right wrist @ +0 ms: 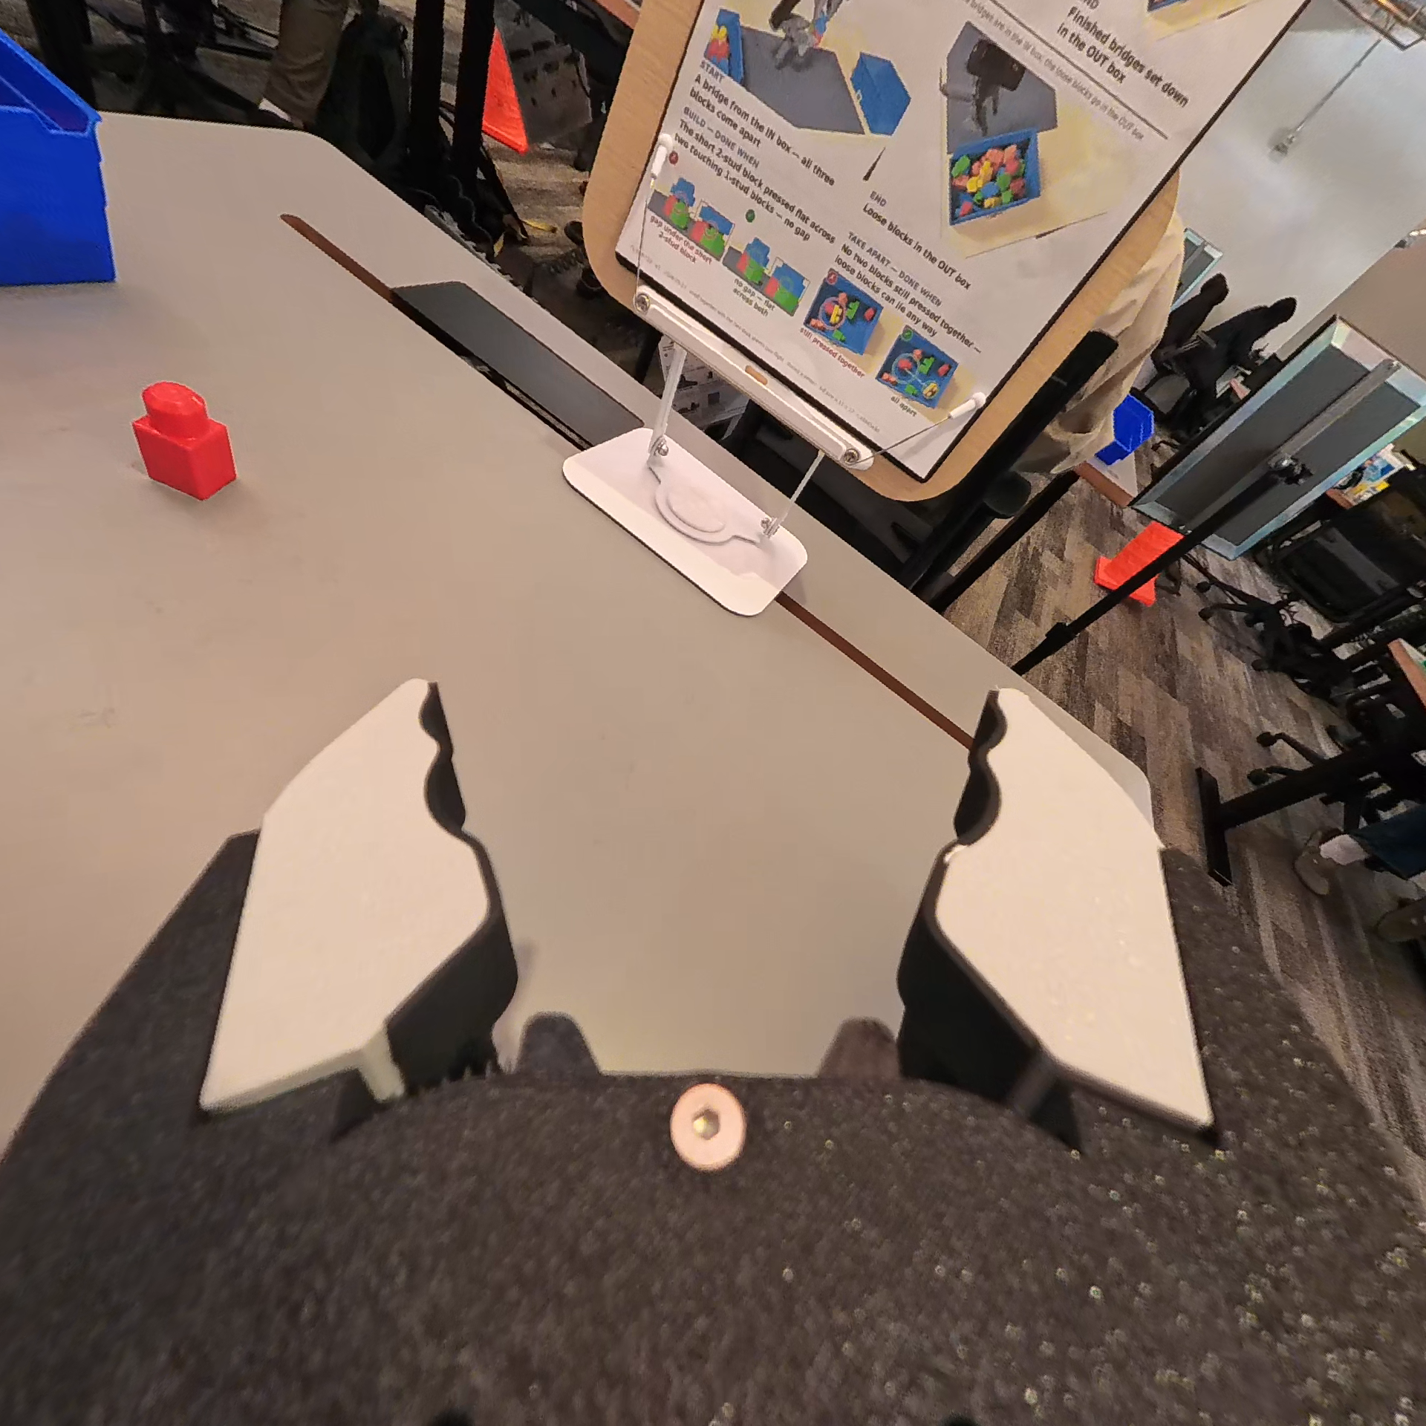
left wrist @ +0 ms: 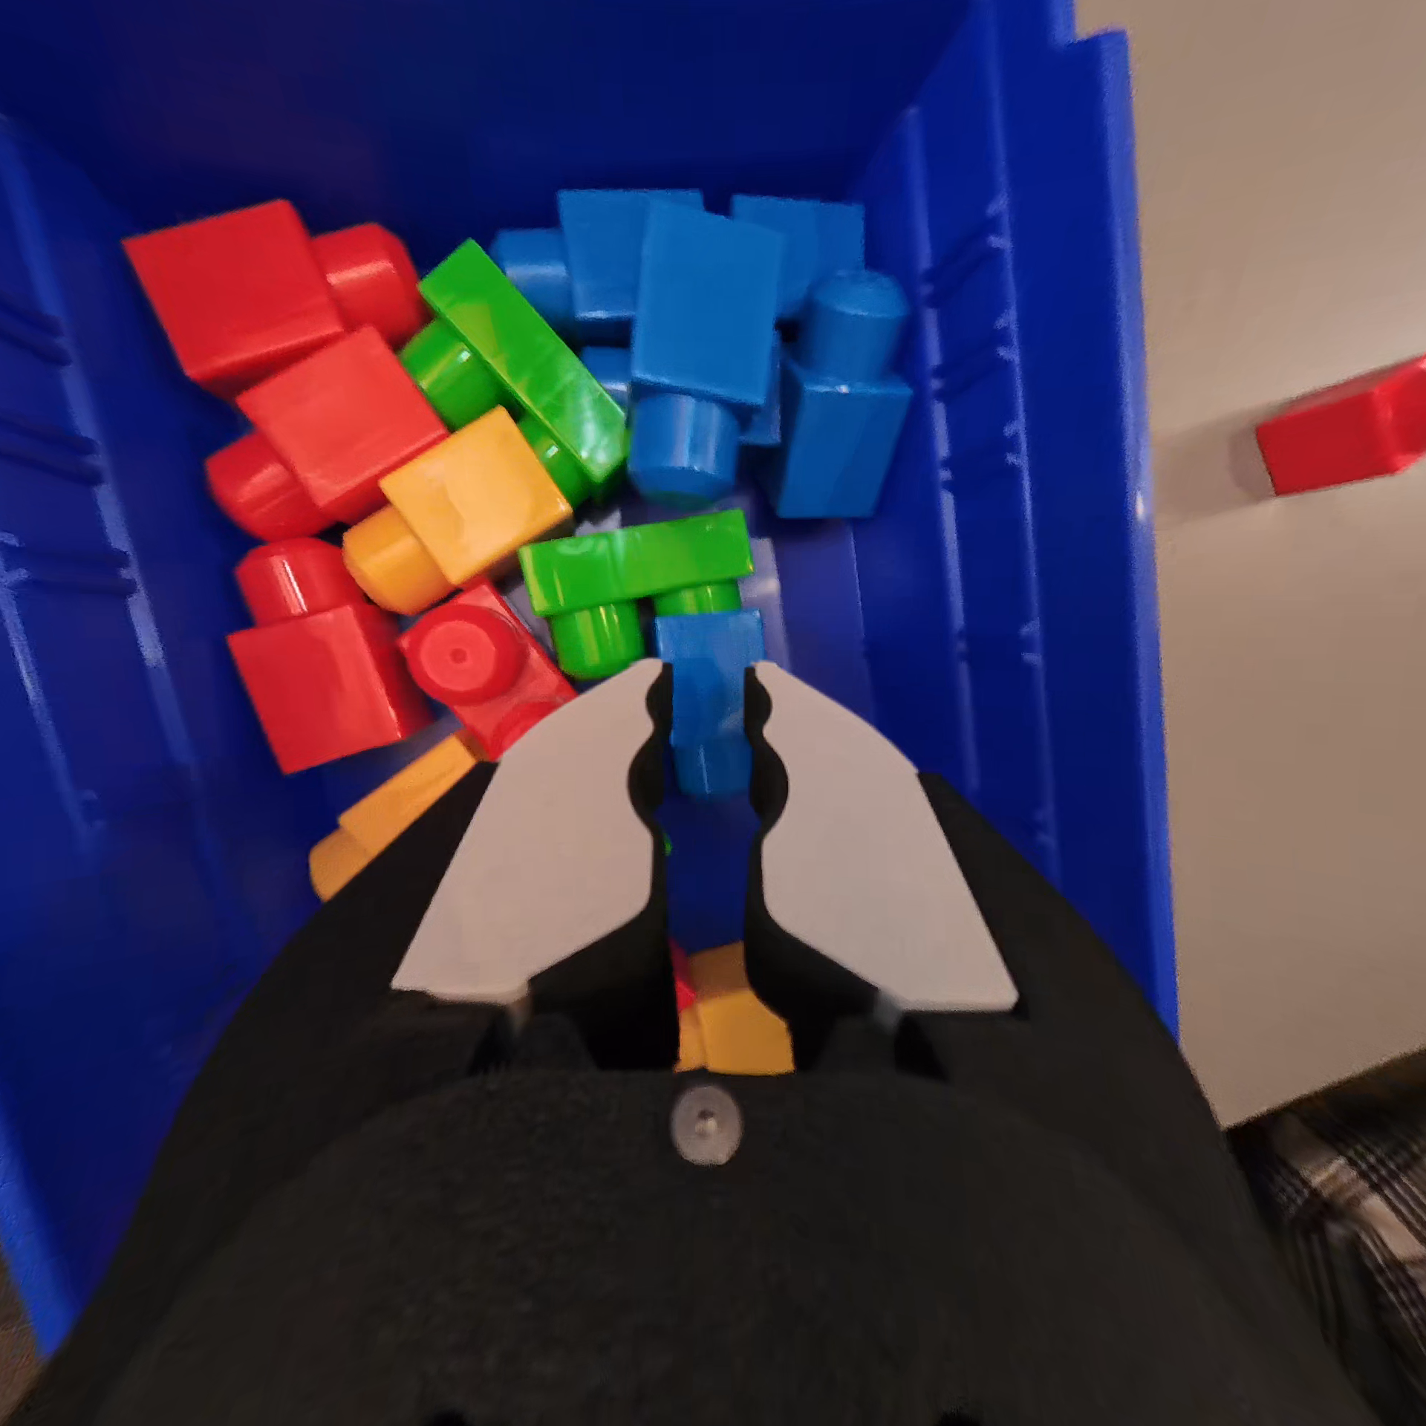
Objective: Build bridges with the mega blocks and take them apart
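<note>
In the left wrist view my left gripper (left wrist: 708, 673) is shut on a small blue one-stud block (left wrist: 710, 710) and holds it over the inside of a blue bin (left wrist: 995, 540). The bin holds several loose red, green, orange and blue blocks; a green two-stud block (left wrist: 636, 575) lies just beyond the held block. A red one-stud block (left wrist: 1346, 436) stands on the table right of the bin, and also shows in the right wrist view (right wrist: 184, 451). My right gripper (right wrist: 714, 694) is open and empty above the grey table (right wrist: 386, 617).
A white stand (right wrist: 687, 521) holding an instruction board (right wrist: 887, 193) sits at the table's far edge. A corner of the blue bin (right wrist: 46, 193) shows at the far left. Beyond the table are carpet, chairs, black stands and orange markers. My hands' fingertips stand some 65 cm from each other.
</note>
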{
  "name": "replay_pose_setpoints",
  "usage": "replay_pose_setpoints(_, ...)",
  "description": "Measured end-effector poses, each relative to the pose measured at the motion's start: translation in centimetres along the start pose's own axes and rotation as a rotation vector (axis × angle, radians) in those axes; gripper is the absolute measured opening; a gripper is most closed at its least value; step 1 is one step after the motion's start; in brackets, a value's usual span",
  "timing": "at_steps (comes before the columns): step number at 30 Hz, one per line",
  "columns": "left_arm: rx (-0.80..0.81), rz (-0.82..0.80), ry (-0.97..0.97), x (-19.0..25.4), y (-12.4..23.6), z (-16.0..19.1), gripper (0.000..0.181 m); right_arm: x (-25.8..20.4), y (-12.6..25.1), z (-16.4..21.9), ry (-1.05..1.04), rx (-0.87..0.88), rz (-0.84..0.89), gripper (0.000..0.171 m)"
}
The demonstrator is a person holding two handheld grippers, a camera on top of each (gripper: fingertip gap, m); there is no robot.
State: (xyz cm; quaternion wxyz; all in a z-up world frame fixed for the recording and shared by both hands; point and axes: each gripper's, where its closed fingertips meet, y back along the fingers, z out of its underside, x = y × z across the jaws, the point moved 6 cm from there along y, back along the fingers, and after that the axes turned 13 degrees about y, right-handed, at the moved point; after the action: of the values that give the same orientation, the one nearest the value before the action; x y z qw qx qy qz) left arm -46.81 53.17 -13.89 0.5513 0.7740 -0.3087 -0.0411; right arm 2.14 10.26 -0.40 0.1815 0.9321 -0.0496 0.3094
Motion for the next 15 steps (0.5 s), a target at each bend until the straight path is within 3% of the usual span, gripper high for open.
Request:
replay_pose_setpoints(9,-0.074,-0.028,-0.096,1.1,-0.9,3.4,0.019,-0.3,-0.2,1.1,-0.026,0.009,-0.011,0.125)
replay_pose_setpoints(15,-0.023,-0.090,-0.153,0.8,-1.8,3.3,0.018,0.1,0.1,1.8,-0.041,0.013,-0.004,0.125)
